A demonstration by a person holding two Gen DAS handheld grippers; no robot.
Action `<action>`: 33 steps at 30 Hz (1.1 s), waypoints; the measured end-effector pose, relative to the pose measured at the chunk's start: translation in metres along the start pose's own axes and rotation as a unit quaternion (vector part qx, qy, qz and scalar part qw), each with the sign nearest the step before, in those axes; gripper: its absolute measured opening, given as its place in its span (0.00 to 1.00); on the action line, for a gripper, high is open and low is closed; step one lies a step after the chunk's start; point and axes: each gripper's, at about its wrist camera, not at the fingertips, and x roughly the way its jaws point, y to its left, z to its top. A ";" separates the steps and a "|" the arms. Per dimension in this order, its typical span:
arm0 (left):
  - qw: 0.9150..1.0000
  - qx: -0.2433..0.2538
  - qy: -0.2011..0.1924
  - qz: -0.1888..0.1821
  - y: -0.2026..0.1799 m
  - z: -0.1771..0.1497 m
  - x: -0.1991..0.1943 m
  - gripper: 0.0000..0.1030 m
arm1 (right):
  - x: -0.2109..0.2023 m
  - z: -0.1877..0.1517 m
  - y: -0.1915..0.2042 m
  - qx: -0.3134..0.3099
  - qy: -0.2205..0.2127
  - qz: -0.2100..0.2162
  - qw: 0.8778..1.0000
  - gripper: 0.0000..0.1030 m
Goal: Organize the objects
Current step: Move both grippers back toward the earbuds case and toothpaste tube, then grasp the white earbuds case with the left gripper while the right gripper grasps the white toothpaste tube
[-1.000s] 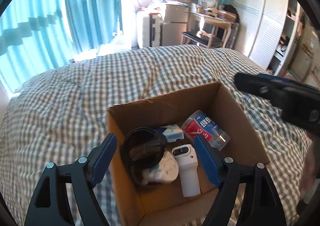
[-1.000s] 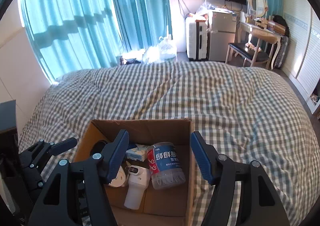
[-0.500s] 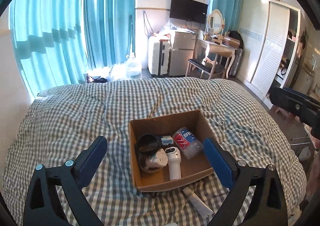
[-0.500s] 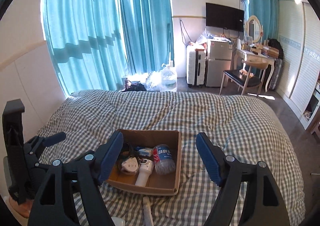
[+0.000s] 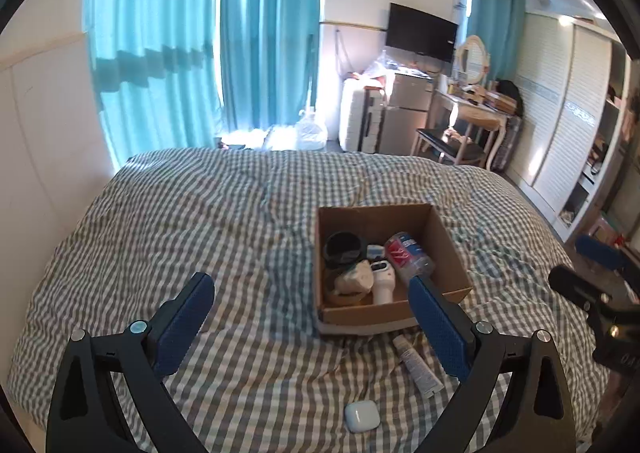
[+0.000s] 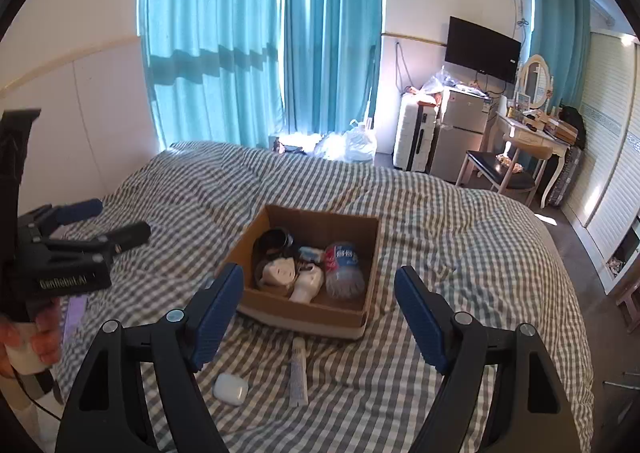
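Note:
A cardboard box (image 5: 450, 249) (image 6: 304, 313) sits on the checked bed. Inside lie a plastic bottle (image 5: 408, 255) (image 6: 344, 269), a black round container (image 5: 343, 249) (image 6: 274, 241), a white handheld device (image 5: 383, 281) (image 6: 306, 285) and a white round item (image 5: 354, 277) (image 6: 280, 271). In front of the box lie a white tube (image 5: 416, 365) (image 6: 299, 371) and a white earbud case (image 5: 361, 416) (image 6: 231, 388). My left gripper (image 5: 312, 329) is open and empty, held back above the bed. My right gripper (image 6: 320, 317) is open and empty, also held back from the box.
The checked duvet (image 5: 200, 221) covers the bed. Blue curtains (image 6: 260, 37), a suitcase (image 6: 414, 139), a small fridge (image 6: 460, 133), a chair and dressing table (image 6: 520, 157) stand beyond the bed. Wardrobe doors (image 5: 560, 113) line the right wall.
Both grippers have pulled back and up from the box, which now looks much smaller. The tube and earbud case on the bed have come into view.

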 end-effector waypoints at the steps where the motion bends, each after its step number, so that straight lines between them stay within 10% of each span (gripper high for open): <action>1: 1.000 -0.003 -0.001 0.001 0.001 -0.003 -0.001 0.97 | 0.003 -0.007 0.002 -0.002 0.005 0.005 1.000 0.75; 33: 0.985 0.079 0.154 -0.023 -0.065 -0.182 0.145 0.97 | 0.118 -0.138 -0.029 0.073 0.131 0.002 0.989 0.75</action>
